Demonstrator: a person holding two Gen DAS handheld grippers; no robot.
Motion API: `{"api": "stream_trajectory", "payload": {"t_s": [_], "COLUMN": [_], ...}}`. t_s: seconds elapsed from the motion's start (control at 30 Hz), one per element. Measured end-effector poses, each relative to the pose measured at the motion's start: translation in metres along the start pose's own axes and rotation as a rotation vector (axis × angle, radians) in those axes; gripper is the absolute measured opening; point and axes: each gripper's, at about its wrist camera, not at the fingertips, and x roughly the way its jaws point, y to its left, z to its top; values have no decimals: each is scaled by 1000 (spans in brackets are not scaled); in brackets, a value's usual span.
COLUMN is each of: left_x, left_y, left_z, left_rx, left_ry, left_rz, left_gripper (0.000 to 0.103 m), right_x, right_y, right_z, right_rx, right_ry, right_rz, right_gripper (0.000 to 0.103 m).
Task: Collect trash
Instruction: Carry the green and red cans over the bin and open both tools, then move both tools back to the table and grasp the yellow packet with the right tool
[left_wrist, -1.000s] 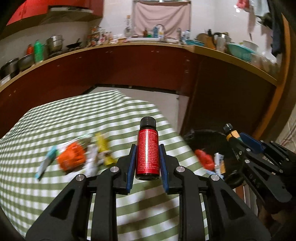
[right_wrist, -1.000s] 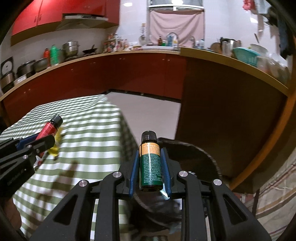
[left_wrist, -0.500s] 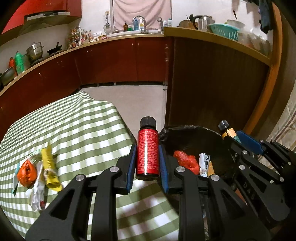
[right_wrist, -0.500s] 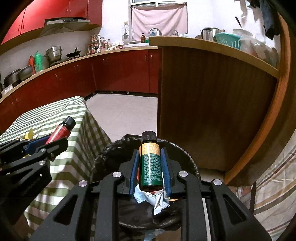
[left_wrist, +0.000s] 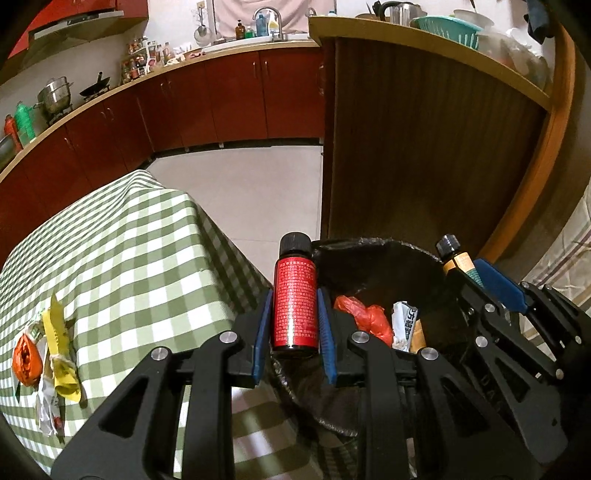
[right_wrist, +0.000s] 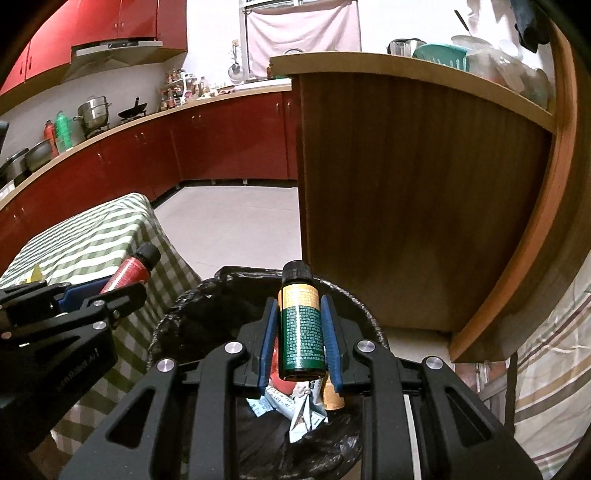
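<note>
Black-lined bin (right_wrist: 207, 295) directly under right gripper (right_wrist: 300, 334), clamped on green bottle (right_wrist: 301, 332), axis along fingers. Left gripper (left_wrist: 294, 314) grips red bottle (left_wrist: 294, 306) over bin's near rim, beside table (left_wrist: 147, 240). Right nearer drop.

Place: we see a home kitchen.
Evidence, top of frame: red cabinets (right_wrist: 110, 22), sink tap (left_wrist: 267, 14), pots (right_wrist: 92, 110) at left.
</note>
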Motion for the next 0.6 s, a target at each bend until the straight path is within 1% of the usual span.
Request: {"api": "stream_trajectory", "payload": {"t_s": [0.13,0.2,0.4,0.47,0.53,0.6], "left_x": [2,1,-4,-10,-15,-23], "left_y": [-3,-3,2,9,14,22], "left_z": [0,-1,-2,-4,-6,-10], "left_rx": [2,-1,-19,-27,-39,-50], "left_ry": [15,12,7,5,-2,-11], "left_rz": [-5,-8,-3,-2,4,10], "left_gripper": [26,48,51,52,57,57], "right_x": [6,6,3,1,-2,-5], "right_y": [-3,-6,-5,-5,-3,0], "right_z": [-1,0,1,1,1,1], "right_rx": [12,18,16,15,13,8], "right_ry": [16,17,14,11,10,12], "right_rz": [8,9,-1,-4,-5,-3], "right_gripper": [25,25,28,31,33,33]}}
